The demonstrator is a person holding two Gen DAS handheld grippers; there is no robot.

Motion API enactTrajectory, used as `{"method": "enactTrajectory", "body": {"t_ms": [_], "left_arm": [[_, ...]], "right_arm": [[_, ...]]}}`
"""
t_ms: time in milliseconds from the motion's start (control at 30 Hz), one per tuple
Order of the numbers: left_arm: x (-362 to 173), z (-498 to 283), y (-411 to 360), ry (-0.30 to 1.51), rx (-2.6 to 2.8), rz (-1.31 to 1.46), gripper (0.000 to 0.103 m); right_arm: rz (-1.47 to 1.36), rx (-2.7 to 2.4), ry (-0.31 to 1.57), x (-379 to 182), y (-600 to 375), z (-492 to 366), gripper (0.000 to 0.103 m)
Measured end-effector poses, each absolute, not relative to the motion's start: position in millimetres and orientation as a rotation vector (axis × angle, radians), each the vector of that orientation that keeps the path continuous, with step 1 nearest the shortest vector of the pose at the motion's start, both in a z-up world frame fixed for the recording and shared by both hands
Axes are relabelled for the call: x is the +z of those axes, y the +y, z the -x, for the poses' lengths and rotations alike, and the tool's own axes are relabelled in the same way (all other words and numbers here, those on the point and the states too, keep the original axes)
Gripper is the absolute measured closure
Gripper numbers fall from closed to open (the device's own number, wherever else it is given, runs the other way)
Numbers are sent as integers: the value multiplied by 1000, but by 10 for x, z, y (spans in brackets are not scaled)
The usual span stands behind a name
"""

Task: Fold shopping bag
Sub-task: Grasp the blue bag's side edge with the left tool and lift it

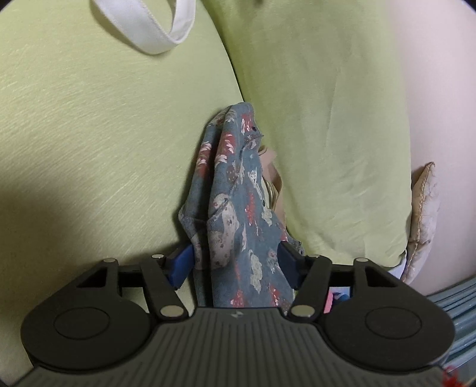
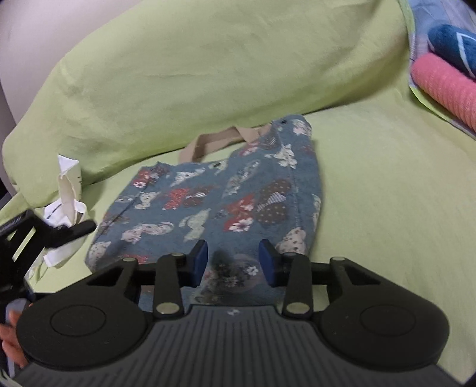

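Note:
The shopping bag (image 2: 226, 205) is blue-grey cloth printed with cats and flowers, with beige handles (image 2: 214, 141). It lies on a green bed sheet (image 2: 386, 193). In the left wrist view the bag (image 1: 235, 208) stands bunched upright between my left gripper's (image 1: 235, 262) blue pads, which sit wide apart around the cloth. My right gripper (image 2: 233, 257) is open, its pads over the bag's near edge. The left gripper also shows at the left edge of the right wrist view (image 2: 59, 232).
A green pillow (image 2: 223, 59) lies behind the bag. A white cloth bag (image 2: 65, 208) with a white strap (image 1: 142, 26) lies to the left. Rolled pink (image 2: 443, 89) and blue (image 2: 455, 47) towels are at the far right. A beige cushion (image 1: 422, 220) is by the wall.

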State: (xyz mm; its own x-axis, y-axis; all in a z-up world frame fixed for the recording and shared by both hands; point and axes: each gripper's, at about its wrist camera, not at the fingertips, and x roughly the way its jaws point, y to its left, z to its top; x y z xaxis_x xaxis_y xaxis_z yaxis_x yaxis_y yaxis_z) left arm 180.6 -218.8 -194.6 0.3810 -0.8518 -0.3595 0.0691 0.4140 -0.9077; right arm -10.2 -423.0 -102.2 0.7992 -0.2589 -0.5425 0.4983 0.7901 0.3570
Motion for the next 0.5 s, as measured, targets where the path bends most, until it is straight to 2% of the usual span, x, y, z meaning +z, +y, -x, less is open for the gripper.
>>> {"method": "enactTrajectory", "body": {"t_ms": [200,267,300,333,500], "left_arm": [[-1839,-1878,-2369,991,-688,897,37],[-1857,-1862,-2334,985,-693,911,48],[-1875,-1871,-2315,989,-695,910,74],[-1890,-1890,-2303,990,-707,902,96],[-1688,-1911,-2394,917,-778,680,96]], "right_arm": [[-519,-436,508,-1051,-4241,92,69],[-518,-438,510,-1058,-4244,90,69],[-521,-440,509,-1061,-4250,93,69],[-526,-441,509,-1064,-4258,99,69],[-540,-442,510,-1081,-4270,94,69]]}}
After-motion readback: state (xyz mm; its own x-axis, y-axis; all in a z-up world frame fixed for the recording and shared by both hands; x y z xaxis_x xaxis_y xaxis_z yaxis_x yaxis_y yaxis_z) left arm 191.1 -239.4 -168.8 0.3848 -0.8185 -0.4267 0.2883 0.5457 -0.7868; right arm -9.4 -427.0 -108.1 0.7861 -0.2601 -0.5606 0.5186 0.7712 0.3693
